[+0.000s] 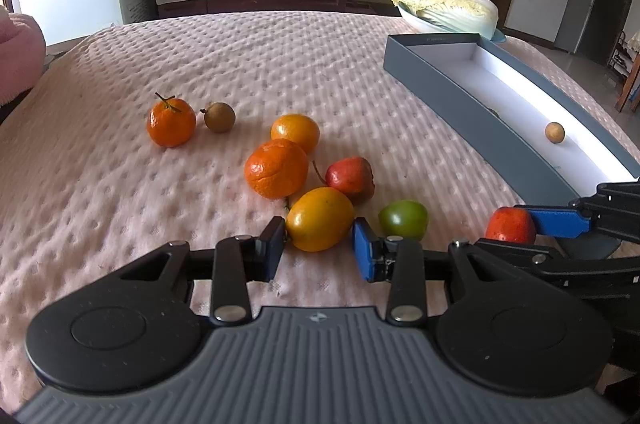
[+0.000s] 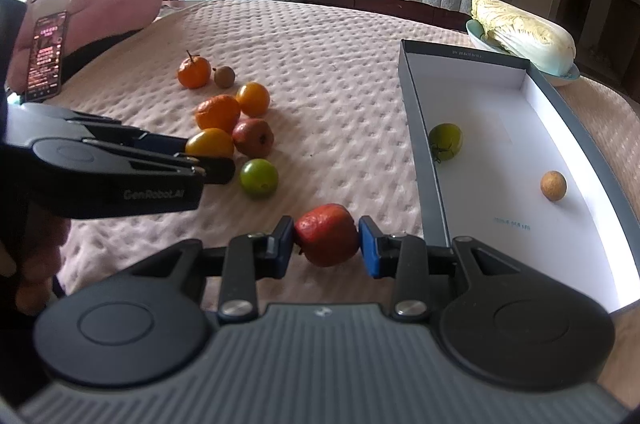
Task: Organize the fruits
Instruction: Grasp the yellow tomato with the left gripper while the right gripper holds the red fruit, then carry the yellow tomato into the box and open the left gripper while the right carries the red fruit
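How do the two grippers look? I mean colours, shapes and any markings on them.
Both match: the left gripper and right gripper have black linkage arms with silver rivets, round black side discs, a ribbed grey body, and blue pads on the fingers. The left gripper's side reads "GenRobot.AI". No cables or sleeves show.

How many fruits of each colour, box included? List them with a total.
orange fruits: 2
yellow fruits: 2
red fruits: 2
green fruits: 2
brown fruits: 2
Total: 10
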A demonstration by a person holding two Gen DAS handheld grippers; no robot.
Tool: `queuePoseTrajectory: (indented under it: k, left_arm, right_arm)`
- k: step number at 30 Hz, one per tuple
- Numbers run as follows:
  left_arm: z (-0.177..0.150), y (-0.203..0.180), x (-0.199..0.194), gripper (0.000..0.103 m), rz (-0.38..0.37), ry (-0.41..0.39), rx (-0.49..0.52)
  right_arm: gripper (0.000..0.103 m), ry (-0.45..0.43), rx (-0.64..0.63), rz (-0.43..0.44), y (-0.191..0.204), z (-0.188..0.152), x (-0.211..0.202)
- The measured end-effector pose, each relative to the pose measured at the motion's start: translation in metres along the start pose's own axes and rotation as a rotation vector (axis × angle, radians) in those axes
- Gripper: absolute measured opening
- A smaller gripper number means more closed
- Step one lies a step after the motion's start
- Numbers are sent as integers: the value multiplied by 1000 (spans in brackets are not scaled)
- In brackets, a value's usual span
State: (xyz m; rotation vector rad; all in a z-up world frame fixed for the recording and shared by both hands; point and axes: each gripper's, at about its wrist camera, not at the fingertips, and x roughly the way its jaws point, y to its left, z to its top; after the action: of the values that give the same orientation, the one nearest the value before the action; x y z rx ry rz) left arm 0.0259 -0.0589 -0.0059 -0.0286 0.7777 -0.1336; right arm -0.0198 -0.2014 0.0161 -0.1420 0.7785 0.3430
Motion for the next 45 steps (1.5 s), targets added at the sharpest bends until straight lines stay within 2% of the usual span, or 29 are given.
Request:
queuePoseTrajectory:
  k: [16,25,31,36,45]
  left_arm:
    - [1,1,2,43,-5,-7,7]
    - [0,3,-3,41,-13,-8,2]
    - [2,6,-16,41,-5,-43,5]
    - [3,7,-30,41,-7,-75,15]
    - [5,6,-35,41,17,-74,27]
  right_arm:
    - [38,-8,12,22,1,-3,-1]
    - [38,-55,32,46,-2,-1,-10]
    - [38,-117,71,49,-10,4,-20]
    - [38,-149,59,61,-6,10,-27]
    - [38,-175,52,78,-6,15,-32]
